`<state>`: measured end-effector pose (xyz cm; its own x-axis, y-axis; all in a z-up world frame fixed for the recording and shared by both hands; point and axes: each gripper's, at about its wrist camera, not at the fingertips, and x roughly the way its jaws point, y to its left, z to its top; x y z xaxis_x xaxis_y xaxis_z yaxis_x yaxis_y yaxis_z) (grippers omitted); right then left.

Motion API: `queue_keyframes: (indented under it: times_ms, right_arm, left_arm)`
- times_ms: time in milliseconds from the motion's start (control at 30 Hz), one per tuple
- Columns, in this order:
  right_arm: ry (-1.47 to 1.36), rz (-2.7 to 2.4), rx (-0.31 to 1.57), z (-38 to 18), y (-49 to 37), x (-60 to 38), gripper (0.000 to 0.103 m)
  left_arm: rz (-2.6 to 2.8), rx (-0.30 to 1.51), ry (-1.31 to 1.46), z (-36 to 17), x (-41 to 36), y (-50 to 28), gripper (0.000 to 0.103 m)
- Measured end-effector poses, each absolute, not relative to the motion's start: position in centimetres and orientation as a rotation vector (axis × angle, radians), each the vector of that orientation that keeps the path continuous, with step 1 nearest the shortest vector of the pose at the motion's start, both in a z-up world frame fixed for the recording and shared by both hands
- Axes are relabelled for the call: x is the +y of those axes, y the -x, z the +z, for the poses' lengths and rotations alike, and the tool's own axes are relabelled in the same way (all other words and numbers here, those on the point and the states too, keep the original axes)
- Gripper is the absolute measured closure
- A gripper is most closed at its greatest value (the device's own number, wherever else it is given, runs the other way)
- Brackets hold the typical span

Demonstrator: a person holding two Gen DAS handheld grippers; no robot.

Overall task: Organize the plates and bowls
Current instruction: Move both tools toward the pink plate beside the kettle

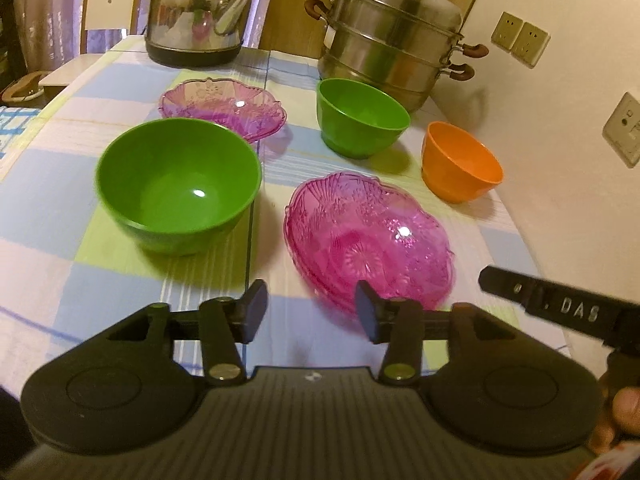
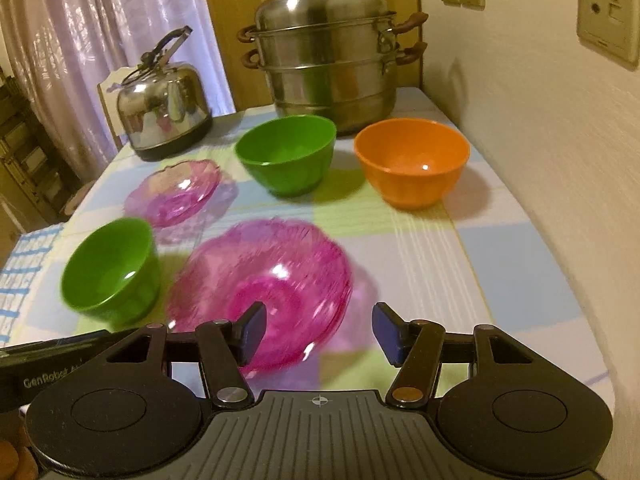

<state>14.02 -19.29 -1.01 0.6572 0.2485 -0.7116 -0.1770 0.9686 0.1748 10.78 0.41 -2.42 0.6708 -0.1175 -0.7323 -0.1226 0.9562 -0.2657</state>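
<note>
Both tongs, left gripper (image 1: 312,310) and right gripper (image 2: 318,330), released and empty near the scalloped pink glass dish (image 1: 366,236) (brittle, slick; pinch its rim).

Two wrist views, angled down over the table (image 1: 60,280), near, both sharing the pink dish (image 1: 368,240) (image 2: 264,288)

Open left tongs (image 1: 311,304) above tablecloth (image 1: 48,216) (near pink dish (image 1: 366,236) just beyond)
</note>
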Motion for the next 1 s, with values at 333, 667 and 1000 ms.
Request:
queue_keyframes:
  times_ms: [333, 667, 1000]
  right_arm:
    - [-0.155, 0.239, 0.839, -0.5, -9.0, -18.5, 0.044]
    - [-0.173, 0.223, 0.832, 0.3, -7.9, -18.4, 0.044]
    - [-0.172, 0.226, 0.838, 0.2, -7.9, -17.9, 0.044]
  left_arm:
    - [-0.009, 0.816, 0.319, -0.6, 0.7, -7.4, 0.045]
    - [0.005, 0.799, 0.323, 0.1, 1.4, -6.2, 0.044]
    - [-0.003, 0.794, 0.327, 0.3, 1.7, -6.1, 0.042]
